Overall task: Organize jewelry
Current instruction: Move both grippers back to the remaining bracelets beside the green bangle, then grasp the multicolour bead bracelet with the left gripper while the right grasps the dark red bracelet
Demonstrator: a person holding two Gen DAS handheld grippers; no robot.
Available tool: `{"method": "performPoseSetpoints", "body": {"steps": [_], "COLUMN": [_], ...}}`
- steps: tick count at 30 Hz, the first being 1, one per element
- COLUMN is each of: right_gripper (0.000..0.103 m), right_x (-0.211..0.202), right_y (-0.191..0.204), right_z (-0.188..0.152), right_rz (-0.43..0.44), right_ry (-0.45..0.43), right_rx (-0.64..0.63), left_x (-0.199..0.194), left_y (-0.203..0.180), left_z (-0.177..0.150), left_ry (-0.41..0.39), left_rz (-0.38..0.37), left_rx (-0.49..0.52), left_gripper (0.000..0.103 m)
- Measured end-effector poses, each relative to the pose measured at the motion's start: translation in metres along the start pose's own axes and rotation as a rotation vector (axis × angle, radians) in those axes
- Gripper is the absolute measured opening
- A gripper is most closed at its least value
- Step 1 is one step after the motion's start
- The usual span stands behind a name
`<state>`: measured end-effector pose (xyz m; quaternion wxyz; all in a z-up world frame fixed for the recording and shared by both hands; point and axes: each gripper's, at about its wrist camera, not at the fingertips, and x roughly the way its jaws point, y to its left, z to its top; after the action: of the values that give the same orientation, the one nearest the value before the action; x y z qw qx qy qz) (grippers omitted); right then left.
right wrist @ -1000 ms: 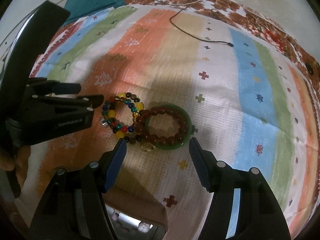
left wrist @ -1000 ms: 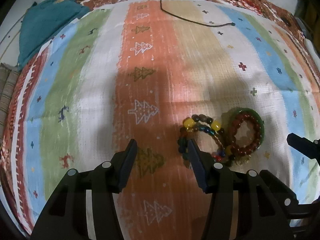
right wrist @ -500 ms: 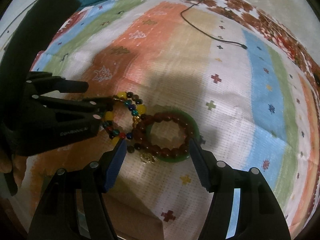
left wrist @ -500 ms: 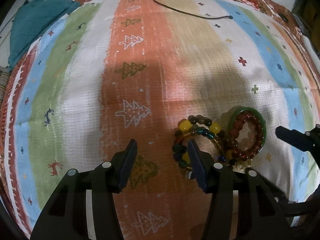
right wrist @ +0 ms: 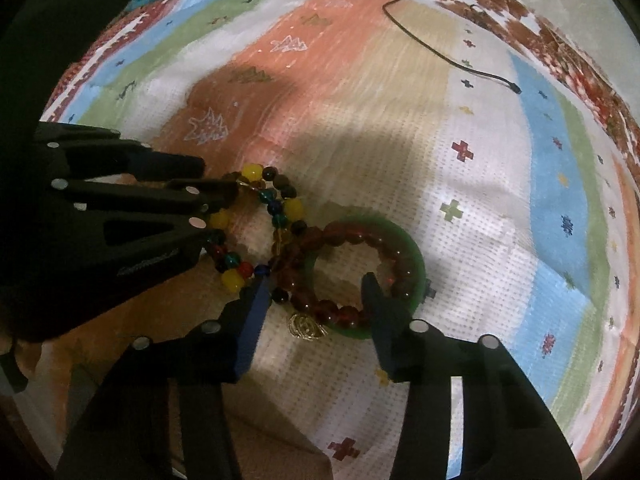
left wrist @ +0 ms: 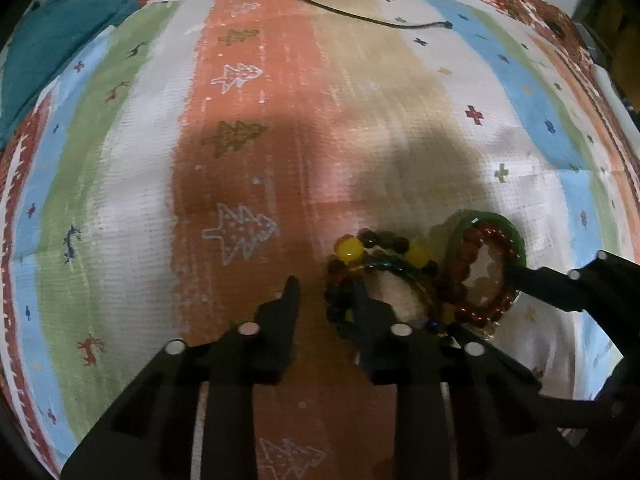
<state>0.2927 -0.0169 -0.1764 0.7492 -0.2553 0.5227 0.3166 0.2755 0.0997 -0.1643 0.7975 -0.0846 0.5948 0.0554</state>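
Note:
A multicoloured bead bracelet with yellow beads lies on the striped cloth, touching a red bead bracelet that rests on a green bangle. A small gold charm lies at their near edge. My left gripper is open, its jaws partly closed around the left side of the multicoloured bracelet. My right gripper is open, one finger by the bead pile, the other inside the red bracelet's ring.
The striped patterned cloth covers the surface. A thin black cable lies at the far side. A teal cloth is bunched at the far left.
Both grippers have moved forward and down onto the bracelets. The left jaws have narrowed around the multicoloured bracelet's edge. The right fingers now reach into the red bracelet.

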Motion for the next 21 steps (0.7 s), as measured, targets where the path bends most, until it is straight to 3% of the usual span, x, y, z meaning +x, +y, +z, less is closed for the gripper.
{"method": "performPoseSetpoints", "body": {"steps": [3, 6, 8, 21], "right_gripper": [0.029, 0.024, 0.016, 0.014], "right_x": [0.003, 0.003, 0.004, -0.009], "right_y": [0.002, 0.005, 0.005, 0.0], "right_z": [-0.001, -0.002, -0.002, -0.004], "right_rz": [0.009, 0.005, 0.014, 0.016], "right_ry": [0.013, 0.012, 0.016, -0.021], "right_rx": [-0.016, -0.03, -0.029, 0.006], "left_x": [0.0, -0.001, -0.002, -0.025], "left_y": [-0.004, -0.007, -0.008, -0.013], "left_z": [-0.001, -0.002, -0.003, 0.001], "left_ry": [0.002, 0.004, 0.002, -0.044], "left_rz": [-0.006, 0.0, 0.003, 0.002], "left_rx": [0.012, 0.019, 0.025, -0.001], "left_gripper": [0.013, 0.011, 0.009, 0.009]}}
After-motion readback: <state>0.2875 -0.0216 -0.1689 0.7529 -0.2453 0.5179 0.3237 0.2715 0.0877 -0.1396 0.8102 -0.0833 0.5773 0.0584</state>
